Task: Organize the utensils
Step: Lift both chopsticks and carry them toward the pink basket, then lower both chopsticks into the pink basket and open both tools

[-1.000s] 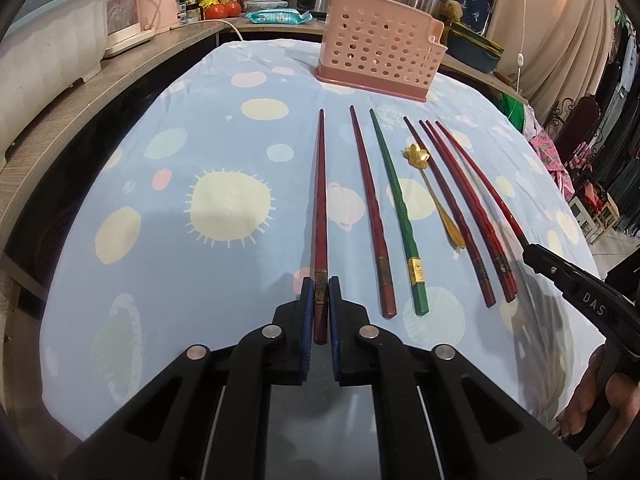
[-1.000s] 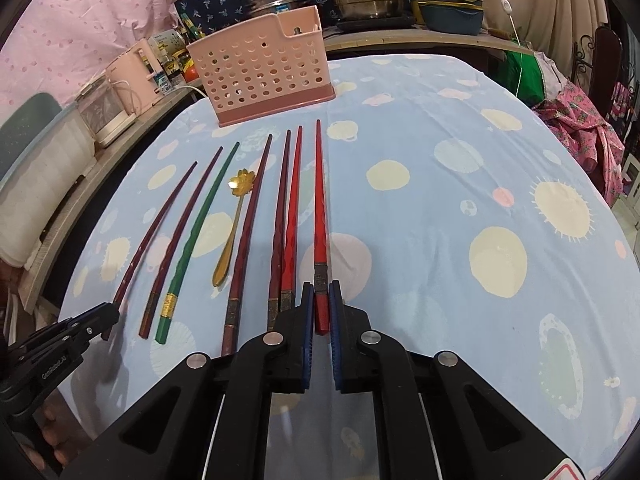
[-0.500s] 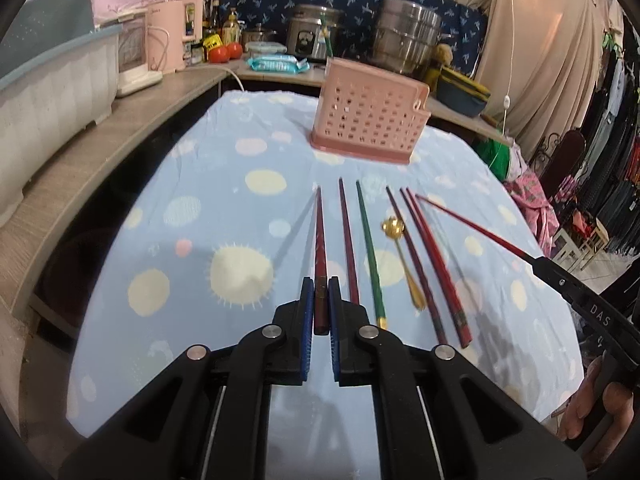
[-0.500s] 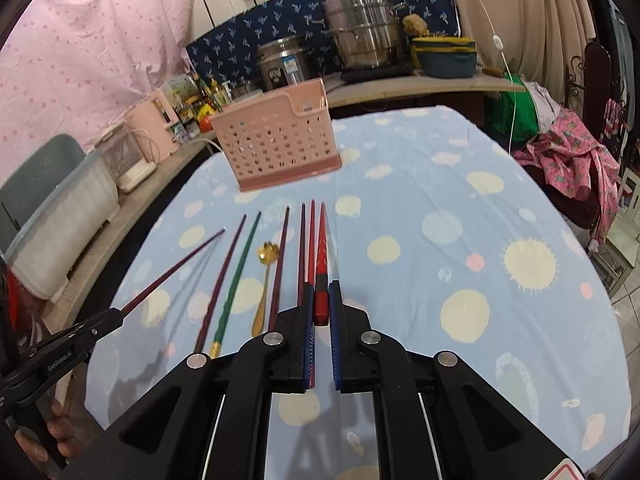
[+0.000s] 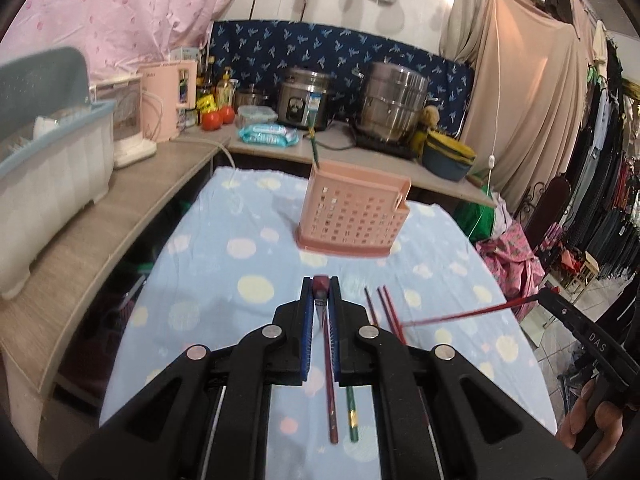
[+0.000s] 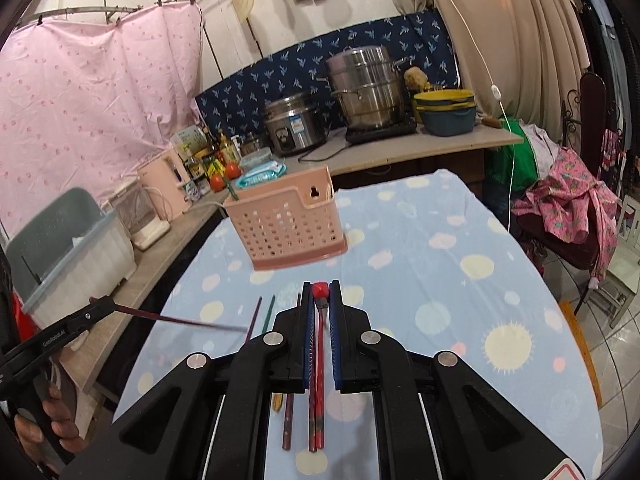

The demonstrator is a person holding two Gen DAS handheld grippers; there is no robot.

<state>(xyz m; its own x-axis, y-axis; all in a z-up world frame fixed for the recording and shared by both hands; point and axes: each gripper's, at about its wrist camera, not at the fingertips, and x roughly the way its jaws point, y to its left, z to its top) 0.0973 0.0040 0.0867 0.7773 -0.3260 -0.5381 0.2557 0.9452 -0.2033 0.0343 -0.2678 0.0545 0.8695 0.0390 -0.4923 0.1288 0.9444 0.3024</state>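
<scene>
— Two chopsticks up at once, then?

— Yes. My left gripper (image 5: 320, 292) is clamped on the end of a dark red chopstick (image 5: 320, 285), at the centre of the left wrist view. My right gripper (image 6: 320, 294) is clenched on a bright red chopstick (image 6: 320, 290), at the centre of the right wrist view.

— Where is the basket?

— Straight ahead, above centre in both views: the pink basket (image 5: 354, 214) stands upright on the blue spotted tablecloth (image 5: 248, 232), with a green chopstick (image 5: 314, 151) sticking out of its top left corner.

— And the other pieces?

— Lower centre, between my left fingers (image 5: 308, 332), a maroon chopstick (image 5: 330, 392) and a green one (image 5: 351, 414) lie on the cloth.
</scene>
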